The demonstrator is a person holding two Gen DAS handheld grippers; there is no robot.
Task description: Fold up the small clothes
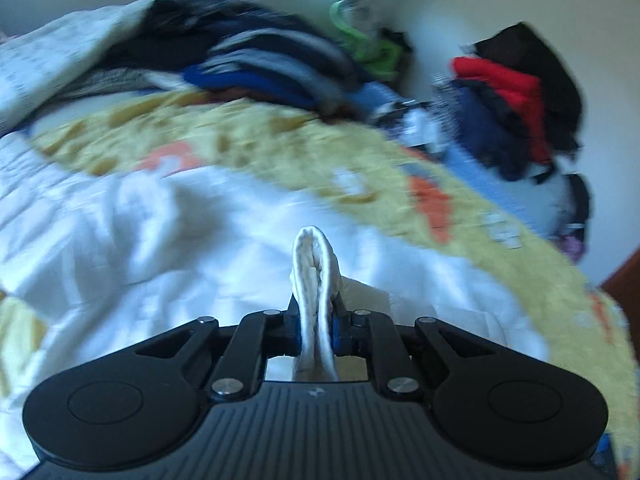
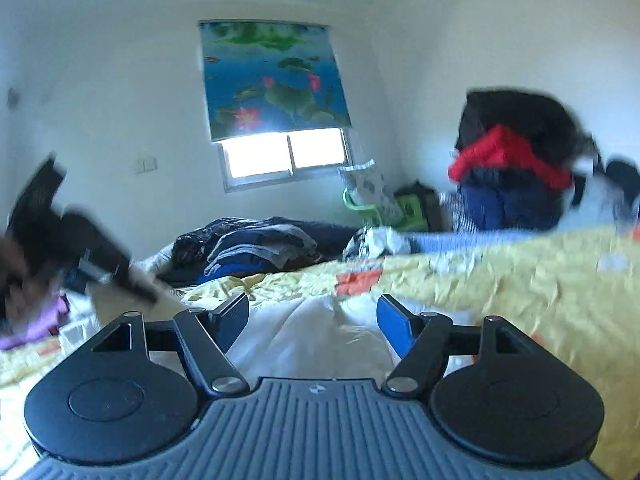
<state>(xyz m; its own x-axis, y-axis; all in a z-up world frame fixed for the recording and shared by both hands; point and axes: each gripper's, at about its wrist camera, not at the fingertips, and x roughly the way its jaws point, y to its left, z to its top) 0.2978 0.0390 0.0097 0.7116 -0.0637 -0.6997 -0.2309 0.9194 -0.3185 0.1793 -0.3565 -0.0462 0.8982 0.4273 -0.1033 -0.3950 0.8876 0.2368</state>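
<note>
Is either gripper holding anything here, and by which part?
Left gripper pinches a white garment at a folded edge. Right gripper is open, empty.

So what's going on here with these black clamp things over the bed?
A person is folding small clothes on a bed with a handheld gripper in each hand. The left gripper is shut on a fold of a white garment, held above the yellow patterned bedspread. The right gripper is open with nothing between its blue pads. Piles of dark clothes wait further back on the bed.
</note>
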